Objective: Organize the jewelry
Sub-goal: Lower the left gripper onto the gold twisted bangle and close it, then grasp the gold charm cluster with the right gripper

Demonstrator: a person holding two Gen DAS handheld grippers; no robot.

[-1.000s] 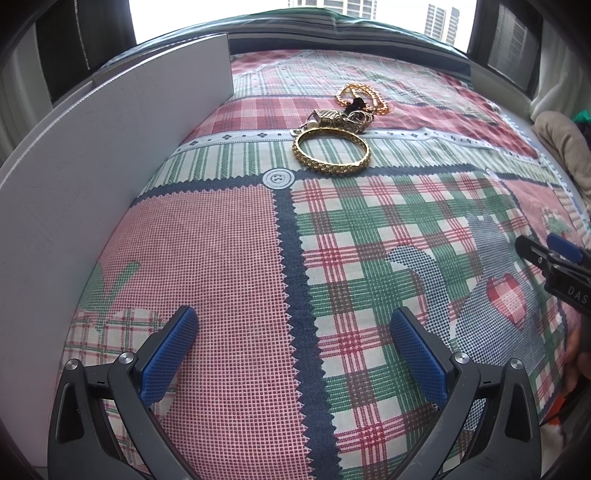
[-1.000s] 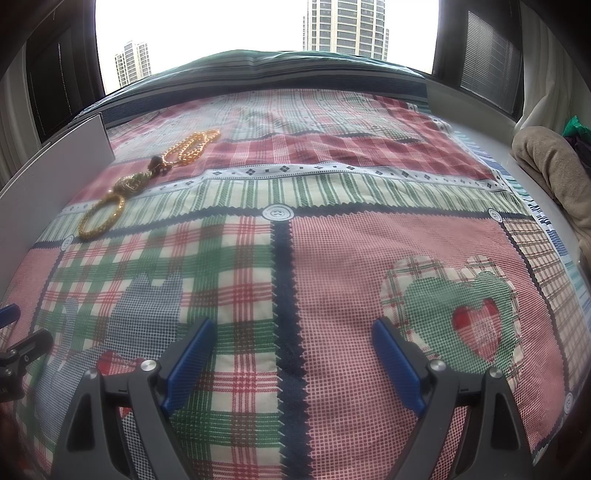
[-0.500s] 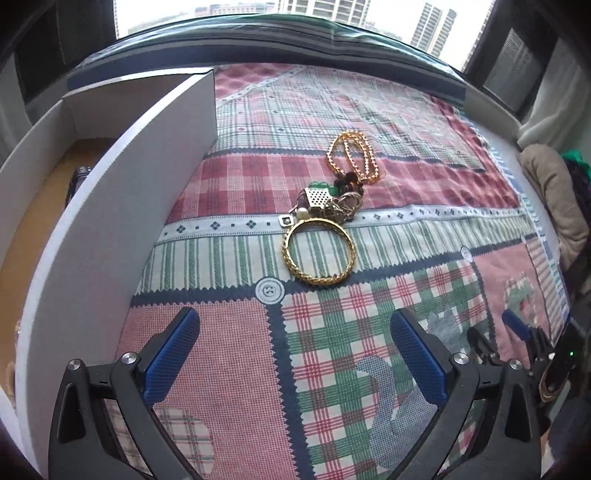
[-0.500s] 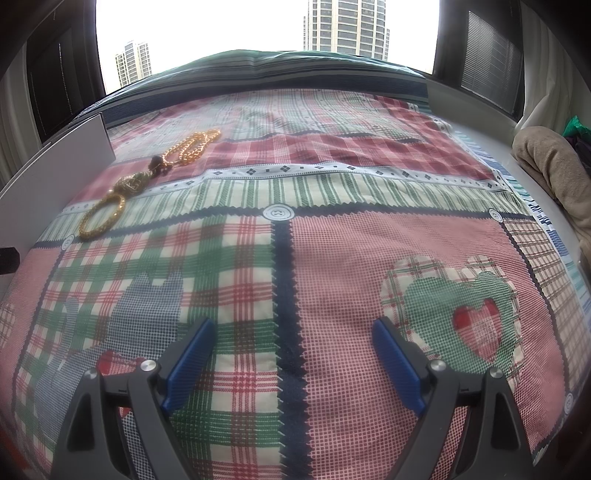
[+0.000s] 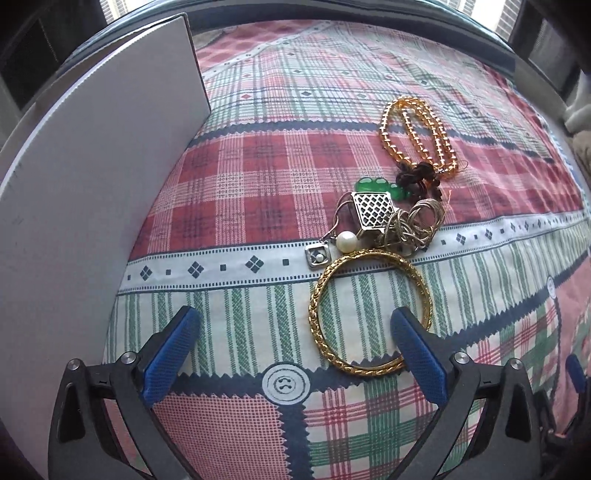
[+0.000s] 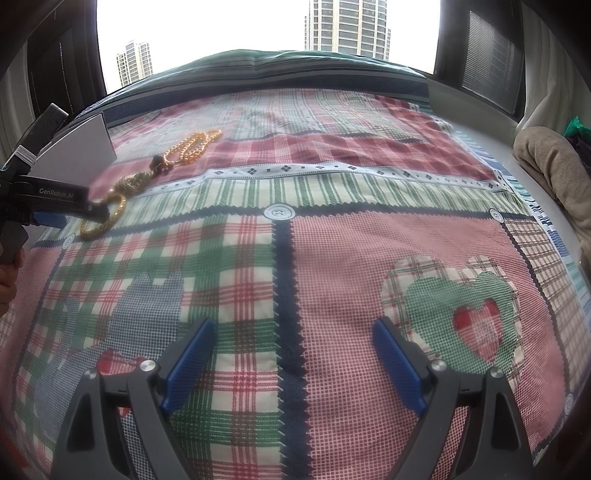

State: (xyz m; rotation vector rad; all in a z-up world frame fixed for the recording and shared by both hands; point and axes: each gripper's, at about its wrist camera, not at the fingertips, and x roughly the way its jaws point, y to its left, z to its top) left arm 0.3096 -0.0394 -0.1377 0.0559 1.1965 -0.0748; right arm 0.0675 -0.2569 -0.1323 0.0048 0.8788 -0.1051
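Barely begun, by look of it. All jewelry heaped on bedspread point(image 5: 258, 177) beside white box wall point(image 5: 92, 184): gold bangle point(image 5: 369, 314), bead necklace point(image 5: 417, 136), tangled chains point(image 5: 391, 225). Left gripper point(image 5: 291, 339) wide open, empty, one finger overlapping bangle. Right gripper point(image 6: 291, 354) wide open, empty, well apart from heap. Nothing sorted yet.

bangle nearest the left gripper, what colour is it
Gold, with a twisted rope-like texture; clearest in the left wrist view.

patchwork quilt point(image 6: 332, 258) covers everything, beige blanket point(image 6: 554, 166) bunched up at 3 o'clock, tower blocks point(image 6: 347, 26) out the window at 12
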